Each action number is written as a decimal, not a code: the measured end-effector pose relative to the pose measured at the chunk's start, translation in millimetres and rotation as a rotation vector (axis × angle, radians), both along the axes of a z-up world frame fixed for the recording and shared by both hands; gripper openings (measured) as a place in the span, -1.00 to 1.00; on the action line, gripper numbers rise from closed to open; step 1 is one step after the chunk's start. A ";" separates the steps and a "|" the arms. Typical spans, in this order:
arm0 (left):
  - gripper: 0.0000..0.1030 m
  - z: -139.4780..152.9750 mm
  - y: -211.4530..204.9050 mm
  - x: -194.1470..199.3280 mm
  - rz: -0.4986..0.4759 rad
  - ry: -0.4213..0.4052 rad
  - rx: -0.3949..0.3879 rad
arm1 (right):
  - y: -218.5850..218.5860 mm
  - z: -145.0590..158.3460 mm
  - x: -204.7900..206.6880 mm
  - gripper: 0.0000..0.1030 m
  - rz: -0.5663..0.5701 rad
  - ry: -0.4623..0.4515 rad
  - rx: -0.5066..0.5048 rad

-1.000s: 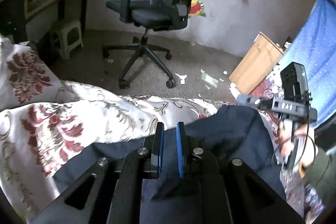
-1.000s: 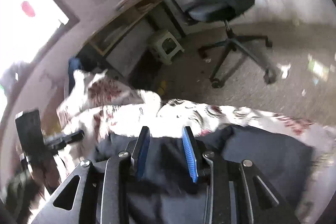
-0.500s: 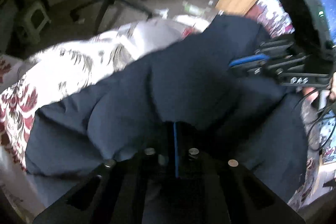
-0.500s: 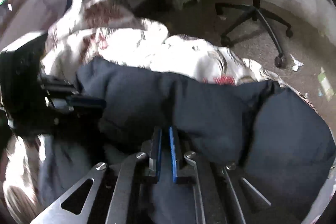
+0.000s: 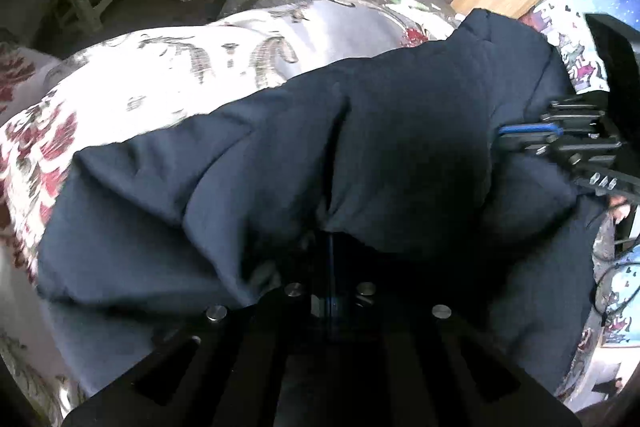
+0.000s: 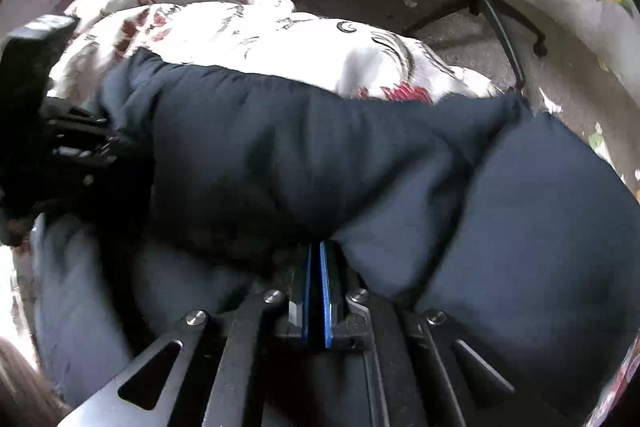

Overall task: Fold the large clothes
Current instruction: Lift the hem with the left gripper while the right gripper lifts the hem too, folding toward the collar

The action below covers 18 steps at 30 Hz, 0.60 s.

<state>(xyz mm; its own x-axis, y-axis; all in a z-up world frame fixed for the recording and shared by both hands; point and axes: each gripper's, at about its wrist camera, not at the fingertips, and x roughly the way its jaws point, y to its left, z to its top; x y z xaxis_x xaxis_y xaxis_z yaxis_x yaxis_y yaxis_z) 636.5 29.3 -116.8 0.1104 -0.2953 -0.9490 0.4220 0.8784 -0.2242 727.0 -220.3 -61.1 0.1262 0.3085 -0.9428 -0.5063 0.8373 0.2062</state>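
Floral bedspread (image 5: 208,67): beyond both jaws, beneath the garment. Dark navy padded garment (image 5: 360,147): heaped on the bedspread, directly ahead of and around both jaws. Left gripper (image 5: 330,251): jaws closed narrow, tips buried in navy fabric. Right gripper (image 6: 317,255): jaws just closed narrow, fabric bunched over the tips.

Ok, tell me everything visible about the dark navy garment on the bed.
The dark navy garment is large, soft and padded-looking, matte, with stitched seams and deep folds. It lies bunched across the floral bedspread, one fold lapped over another. The left hand-held gripper and right hand-held gripper are both shut on its near edge, fabric bulging over their blue fingertips.
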 end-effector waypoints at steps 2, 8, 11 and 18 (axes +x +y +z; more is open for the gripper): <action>-0.98 7.1 12.2 -0.4 0.025 0.004 -0.011 | -13.9 19.2 -3.7 -0.93 -0.025 -0.038 0.013; -0.98 0.8 7.6 12.0 0.084 0.040 0.026 | -21.1 -4.9 12.7 -0.93 -0.109 0.018 -0.037; -0.97 -8.1 -2.5 14.3 0.099 0.026 0.063 | -15.9 -23.6 19.6 -0.96 -0.141 0.029 -0.044; -0.98 -0.6 -5.4 -10.7 0.152 -0.107 0.088 | -7.5 -18.7 7.8 -0.97 -0.172 -0.068 -0.100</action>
<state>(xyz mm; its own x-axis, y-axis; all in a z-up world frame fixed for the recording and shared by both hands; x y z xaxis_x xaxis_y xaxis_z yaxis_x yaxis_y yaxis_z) 625.8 23.9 -117.4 0.2491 -0.1836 -0.9509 0.3005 0.9481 -0.1043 734.8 -227.9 -79.8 0.2334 0.1824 -0.9551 -0.3640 0.9272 0.0881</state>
